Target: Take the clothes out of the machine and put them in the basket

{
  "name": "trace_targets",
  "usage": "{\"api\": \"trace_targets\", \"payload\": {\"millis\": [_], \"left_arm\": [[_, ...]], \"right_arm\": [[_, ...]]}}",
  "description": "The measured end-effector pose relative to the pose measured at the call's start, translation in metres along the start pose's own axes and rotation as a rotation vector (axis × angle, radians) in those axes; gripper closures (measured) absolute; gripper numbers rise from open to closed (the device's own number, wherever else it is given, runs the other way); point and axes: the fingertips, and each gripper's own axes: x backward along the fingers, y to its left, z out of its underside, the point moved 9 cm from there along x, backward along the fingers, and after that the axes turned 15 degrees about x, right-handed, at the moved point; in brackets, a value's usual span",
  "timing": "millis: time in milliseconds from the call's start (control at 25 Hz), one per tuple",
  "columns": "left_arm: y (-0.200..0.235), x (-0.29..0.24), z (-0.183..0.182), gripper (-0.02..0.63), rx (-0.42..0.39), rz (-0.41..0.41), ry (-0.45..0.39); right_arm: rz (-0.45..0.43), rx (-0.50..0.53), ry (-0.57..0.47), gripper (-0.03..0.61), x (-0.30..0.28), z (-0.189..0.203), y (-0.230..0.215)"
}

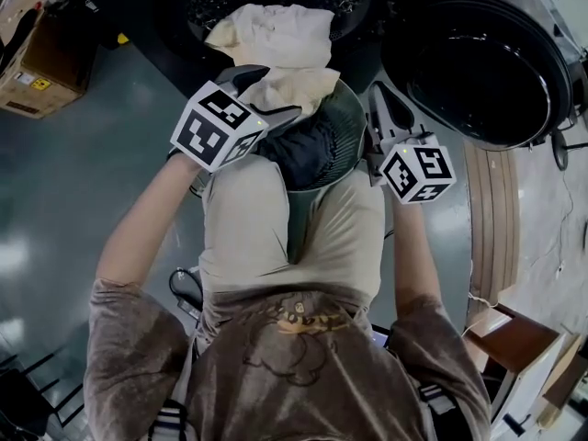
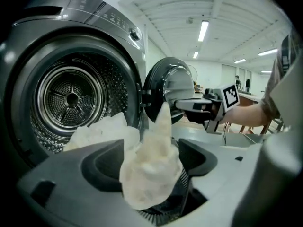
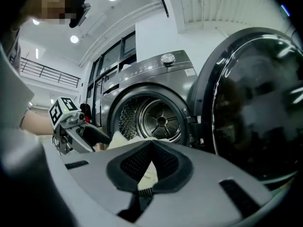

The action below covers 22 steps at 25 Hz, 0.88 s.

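Note:
A cream cloth (image 1: 276,39) drapes from the washing machine's drum mouth down onto the green mesh basket (image 1: 356,118), which rests against the person's knees. A dark garment (image 1: 303,150) lies in the basket. My left gripper (image 1: 280,95) is over the basket. Its jaws stand open with a bunched end of the cream cloth (image 2: 151,169) loose between them. My right gripper (image 1: 390,113) hovers level beside the basket's right rim, pointing at the drum (image 3: 158,119). Its pads are together. A pale sliver shows in the slit between them; whether it is pinched is unclear.
The machine's round black door (image 1: 482,67) hangs open to the right, close to the right gripper. A cardboard box (image 1: 37,67) sits on the grey floor at the far left. A curved wooden panel (image 1: 496,209) and a cable lie to the right.

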Motion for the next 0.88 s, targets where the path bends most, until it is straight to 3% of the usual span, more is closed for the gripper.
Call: {"api": "trace_targets", "payload": {"millis": [200, 400, 640, 880], "left_arm": [[0.027, -0.003, -0.014, 0.222, -0.007, -0.060, -0.054], [0.062, -0.033, -0.007, 0.201, 0.012, -0.131, -0.025], [0.079, -0.065, 0.003, 0.199, 0.060, -0.127, -0.019], [0.075, -0.074, -0.008, 0.199, 0.086, -0.073, -0.030]], "right_arm": [[0.000, -0.007, 0.013, 0.583, 0.000, 0.005, 0.005], [0.011, -0.009, 0.023, 0.583, 0.003, 0.006, 0.005], [0.024, -0.011, 0.039, 0.583, 0.003, 0.010, 0.002], [0.011, -0.046, 0.118, 0.583, -0.013, 0.014, 0.000]]}}
